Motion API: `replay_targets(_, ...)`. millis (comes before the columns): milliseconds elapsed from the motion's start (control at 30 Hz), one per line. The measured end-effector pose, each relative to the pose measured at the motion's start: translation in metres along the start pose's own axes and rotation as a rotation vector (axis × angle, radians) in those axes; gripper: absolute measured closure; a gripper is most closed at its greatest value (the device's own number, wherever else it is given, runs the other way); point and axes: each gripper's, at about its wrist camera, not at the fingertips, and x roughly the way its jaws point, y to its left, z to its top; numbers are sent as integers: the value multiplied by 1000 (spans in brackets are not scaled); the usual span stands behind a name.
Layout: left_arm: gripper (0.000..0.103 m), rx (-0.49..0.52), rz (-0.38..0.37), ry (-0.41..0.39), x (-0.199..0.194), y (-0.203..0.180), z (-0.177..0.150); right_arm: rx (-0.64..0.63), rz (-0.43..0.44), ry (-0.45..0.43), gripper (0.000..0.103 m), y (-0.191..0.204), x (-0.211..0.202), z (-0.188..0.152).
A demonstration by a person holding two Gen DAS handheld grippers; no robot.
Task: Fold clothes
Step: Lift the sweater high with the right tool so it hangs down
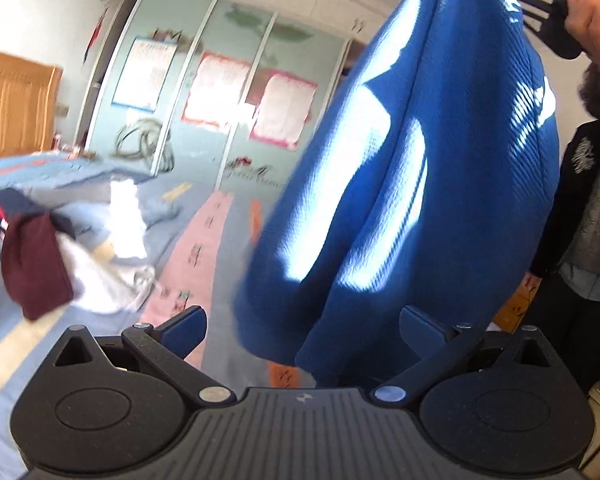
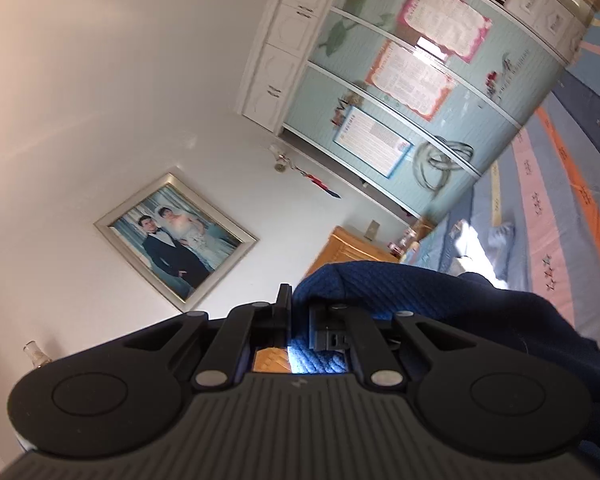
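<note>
A blue knit sweater (image 1: 412, 168) hangs in the air over the bed, lit by sun patches. It is held from its top by my right gripper (image 2: 300, 312), whose jaws are shut on a fold of the blue sweater (image 2: 340, 284); that gripper and the hand on it show at the top right of the left wrist view. My left gripper (image 1: 300, 328) is open below the sweater's hanging hem, its blue fingers (image 1: 188, 328) wide apart with the hem drooping between them, not pinched.
A striped blue, pink and orange bedspread (image 1: 204, 240) covers the bed. A pile of clothes (image 1: 60, 256), maroon, white and navy, lies at the left. Green sliding wardrobe doors (image 1: 220, 92) stand behind, with a wooden headboard (image 1: 12, 100) at the left. A person's torso (image 1: 588, 208) is at the right.
</note>
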Motion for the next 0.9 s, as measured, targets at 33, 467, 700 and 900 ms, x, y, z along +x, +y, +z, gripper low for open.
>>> replay_targets(33,1,2,-11,-9,-2,-2,2,-12,15,-13,94,11,-8,2)
replay_targets(467,1,40,-127,-48,11,-45,20,-255,137,-148,94,129,-111,18)
replay_targets(700,1,10,-34,51,80,-15,12,-207,-54,-180,94,47,-78,25)
replay_targets(900,1,-93,55,133,82,44,-21,-171,-468,-10,76,-123,7,42)
